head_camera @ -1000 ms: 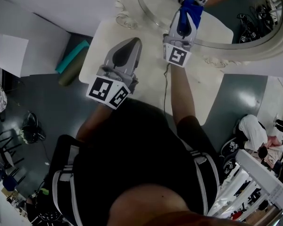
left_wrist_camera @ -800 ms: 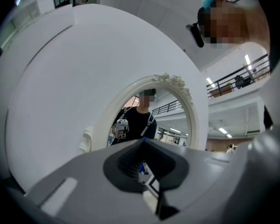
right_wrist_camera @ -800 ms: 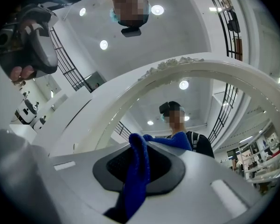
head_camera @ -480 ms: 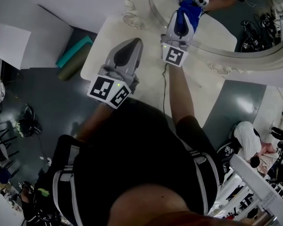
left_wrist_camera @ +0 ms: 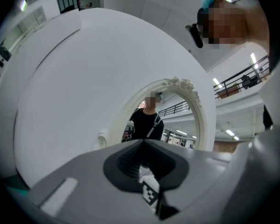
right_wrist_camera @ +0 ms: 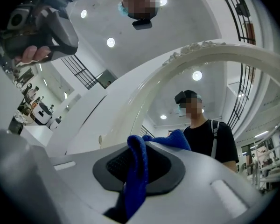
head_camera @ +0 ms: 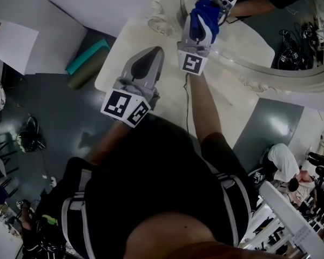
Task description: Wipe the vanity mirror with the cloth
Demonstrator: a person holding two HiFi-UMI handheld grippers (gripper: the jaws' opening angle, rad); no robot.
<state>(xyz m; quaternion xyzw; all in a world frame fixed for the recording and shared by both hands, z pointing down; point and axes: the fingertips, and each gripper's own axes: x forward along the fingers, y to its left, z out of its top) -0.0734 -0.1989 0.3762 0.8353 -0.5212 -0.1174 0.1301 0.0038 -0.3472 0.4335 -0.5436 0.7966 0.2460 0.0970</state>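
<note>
The vanity mirror (head_camera: 291,34), oval in an ornate cream frame (head_camera: 248,58), stands at the back of the cream table (head_camera: 229,104). My right gripper (head_camera: 209,5) is shut on a blue cloth (head_camera: 201,21) and presses it to the glass near the frame's lower left rim. In the right gripper view the cloth (right_wrist_camera: 135,171) hangs out between the jaws, with the mirror (right_wrist_camera: 214,97) just ahead. My left gripper (head_camera: 154,52) is shut and holds nothing. It hovers over the table's left part, short of the mirror (left_wrist_camera: 177,120).
A thin cable (head_camera: 188,99) runs across the tabletop beside my right arm. A teal rolled mat (head_camera: 86,62) lies on the dark floor left of the table. A white railing (head_camera: 291,209) and a crouched person (head_camera: 285,161) are at the lower right.
My right gripper has slid the blue cloth leftward across the glass toward the frame's left rim. The left gripper has stayed where it was.
</note>
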